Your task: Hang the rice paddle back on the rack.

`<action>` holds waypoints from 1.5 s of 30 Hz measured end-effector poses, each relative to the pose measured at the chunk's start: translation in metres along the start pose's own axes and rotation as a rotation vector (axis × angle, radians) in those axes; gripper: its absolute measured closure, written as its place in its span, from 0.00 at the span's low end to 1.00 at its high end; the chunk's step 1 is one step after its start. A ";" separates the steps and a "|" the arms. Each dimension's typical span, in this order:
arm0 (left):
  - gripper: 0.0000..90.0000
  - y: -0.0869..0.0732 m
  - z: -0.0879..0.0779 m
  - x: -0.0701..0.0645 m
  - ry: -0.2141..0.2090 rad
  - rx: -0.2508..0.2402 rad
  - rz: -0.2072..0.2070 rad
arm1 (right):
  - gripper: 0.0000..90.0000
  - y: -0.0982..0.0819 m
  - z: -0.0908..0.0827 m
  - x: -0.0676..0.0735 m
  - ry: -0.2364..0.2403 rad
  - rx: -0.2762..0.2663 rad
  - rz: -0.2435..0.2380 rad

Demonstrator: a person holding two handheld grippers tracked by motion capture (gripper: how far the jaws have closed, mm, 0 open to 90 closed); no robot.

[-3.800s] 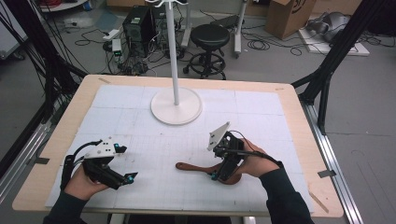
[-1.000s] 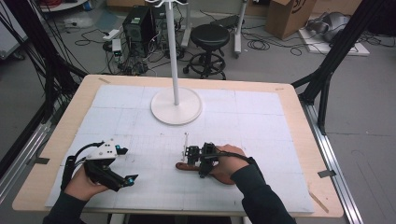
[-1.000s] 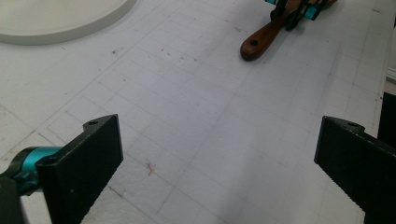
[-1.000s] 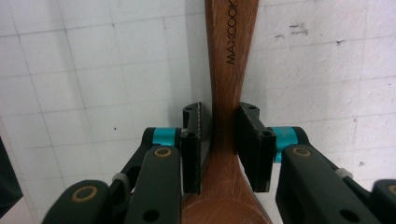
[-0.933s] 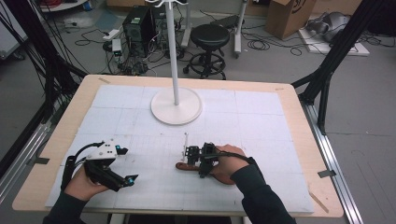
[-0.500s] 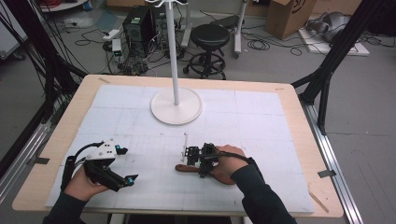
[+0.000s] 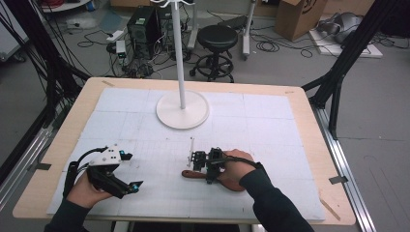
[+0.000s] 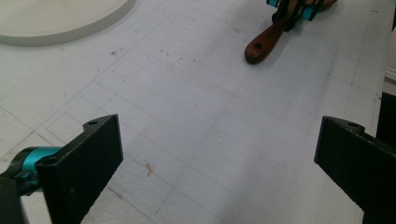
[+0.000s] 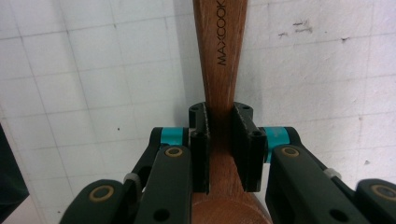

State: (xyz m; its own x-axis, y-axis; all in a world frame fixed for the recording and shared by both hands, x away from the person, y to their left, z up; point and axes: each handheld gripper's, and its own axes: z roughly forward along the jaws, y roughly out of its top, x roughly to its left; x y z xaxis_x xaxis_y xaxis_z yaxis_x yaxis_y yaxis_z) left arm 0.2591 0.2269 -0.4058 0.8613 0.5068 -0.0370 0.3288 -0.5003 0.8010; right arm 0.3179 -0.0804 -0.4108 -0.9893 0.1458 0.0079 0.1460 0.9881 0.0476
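A dark wooden spoon (image 7: pixel 189 174) lies on the white gridded mat (image 7: pixel 270 130) near the table's front, its bowl end under the person's right hand. My right gripper (image 7: pixel 197 166) is shut on its handle. In the right gripper view both pads (image 9: pixel 200 135) press the sides of the handle (image 9: pixel 219 46), which is printed MAXCOOK. My left gripper (image 7: pixel 131 170) rests at the front left, open with nothing between its fingers. The left gripper view, looking past its wide-apart jaws, has the spoon's handle end (image 8: pixel 261 42) and the right gripper (image 8: pixel 292 7) farther off.
A white coat stand with a round base (image 7: pixel 183 110) and a thin pole (image 7: pixel 178 48) stands at the back middle of the mat; its base (image 8: pixel 56 18) also lies ahead of the left gripper. Beyond the table are a stool (image 7: pixel 217 36) and cables on the floor.
The right hand came down and to the left from above the spoon, and its jaws now grip the handle. Over the last second it barely shifted. The left hand stayed still.
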 end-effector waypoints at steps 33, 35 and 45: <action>0.02 0.000 0.001 0.000 0.001 0.008 -0.001 | 0.87 -0.064 -0.026 -0.008 0.014 -0.407 0.153; 0.02 0.000 0.001 0.000 0.003 0.007 -0.002 | 0.87 -0.068 -0.027 -0.008 0.019 -0.428 0.163; 0.02 0.000 0.001 0.000 0.002 0.003 -0.003 | 0.87 -0.085 -0.031 -0.008 0.005 -0.556 0.217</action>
State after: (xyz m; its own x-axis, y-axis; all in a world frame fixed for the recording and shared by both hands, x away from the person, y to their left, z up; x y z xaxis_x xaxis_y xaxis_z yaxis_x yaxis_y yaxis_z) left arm 0.2591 0.2266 -0.4065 0.8595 0.5097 -0.0381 0.3324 -0.5007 0.7993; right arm 0.3133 -0.1672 -0.3843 -0.9368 0.3404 0.0808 0.3252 0.7619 0.5601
